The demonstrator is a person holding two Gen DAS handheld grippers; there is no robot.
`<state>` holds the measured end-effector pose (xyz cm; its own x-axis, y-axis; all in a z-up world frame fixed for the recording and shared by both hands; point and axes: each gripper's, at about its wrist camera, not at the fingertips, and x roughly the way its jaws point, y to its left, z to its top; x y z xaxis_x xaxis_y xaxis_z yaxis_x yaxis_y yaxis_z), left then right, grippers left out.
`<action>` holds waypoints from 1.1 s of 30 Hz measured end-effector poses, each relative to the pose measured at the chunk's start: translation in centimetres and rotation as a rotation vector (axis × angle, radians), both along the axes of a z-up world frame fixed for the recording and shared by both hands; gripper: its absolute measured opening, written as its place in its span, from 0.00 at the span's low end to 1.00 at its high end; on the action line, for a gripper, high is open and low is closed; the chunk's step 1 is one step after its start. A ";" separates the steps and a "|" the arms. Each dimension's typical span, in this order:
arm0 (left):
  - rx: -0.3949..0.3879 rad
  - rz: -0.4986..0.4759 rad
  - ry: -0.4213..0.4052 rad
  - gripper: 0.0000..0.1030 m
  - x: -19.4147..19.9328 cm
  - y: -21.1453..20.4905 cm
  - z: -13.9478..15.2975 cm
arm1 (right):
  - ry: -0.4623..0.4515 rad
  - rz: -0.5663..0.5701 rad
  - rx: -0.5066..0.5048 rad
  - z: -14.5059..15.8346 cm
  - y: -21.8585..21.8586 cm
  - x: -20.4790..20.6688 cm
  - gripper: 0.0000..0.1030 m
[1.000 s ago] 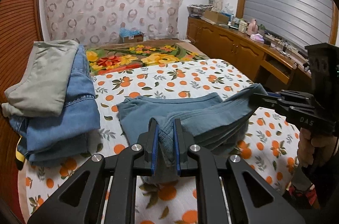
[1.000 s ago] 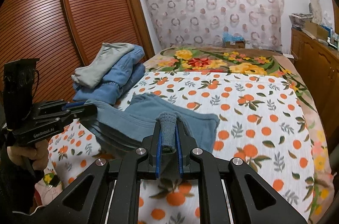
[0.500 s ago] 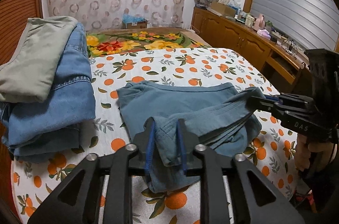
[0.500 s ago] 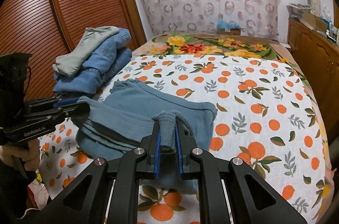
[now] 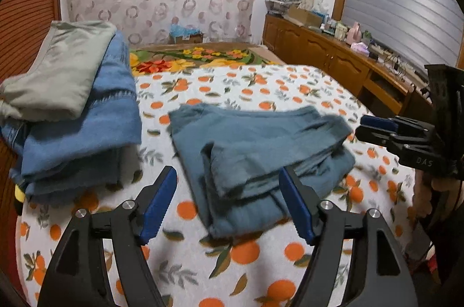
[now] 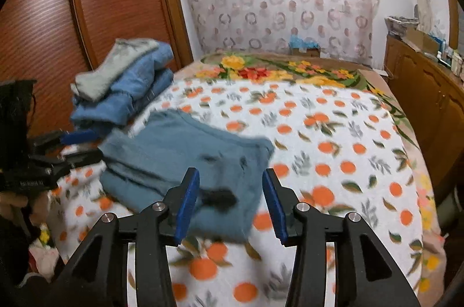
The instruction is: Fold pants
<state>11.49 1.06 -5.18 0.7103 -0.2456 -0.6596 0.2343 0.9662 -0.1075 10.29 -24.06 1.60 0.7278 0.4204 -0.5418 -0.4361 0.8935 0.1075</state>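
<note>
Both sets of tongs just opening, cloth released! Left tongs [image 5: 227, 198] now spread wide, blue pads clear of the fabric, nothing pinched; right tongs [image 6: 230, 204] spread too, less widely, pads standing either side of the near edge without pressing on it. Teal pants [image 5: 255, 153] down on the bed [image 5: 290, 83], lying as a layered, folded bundle on the orange-print cover, near the front edge and just beside the stack of folded clothes [image 5: 72, 115] on the left. A second ago, a very different picture: each pair of tongs clamped tight on a bunched ridge of the teal cloth, the folded end held up off the cover. Half a second ago, left grip already loosening, right still pinching. Now dropped, settled, top layer flopped over the lower ones, edges a little uneven and slightly skewed at the near side. Both views nearer the cover than before, too. Reading of the task: last fold laid and let go, so folding looks close to done, perhaps only a tidy-up of that ragged near edge or a move onto the stack remaining. In the left view, right-hand tool visible off to the side, apart from the bundle. Some motion blur in the right view, so fine detail of the near hem not certain.
</note>
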 end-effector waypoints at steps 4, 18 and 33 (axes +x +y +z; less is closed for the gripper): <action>-0.006 -0.005 0.035 0.71 -0.5 0.2 -1.1 | 0.057 0.021 -0.021 -1.6 -0.4 -0.4 0.45; 0.005 -0.060 0.129 0.39 0.6 -1.2 -4.0 | 0.165 0.066 -0.025 -3.2 0.8 2.4 0.27; -0.043 -0.038 0.026 0.13 -2.6 0.1 -1.0 | 0.046 0.053 -0.011 -1.6 -0.5 -2.2 0.04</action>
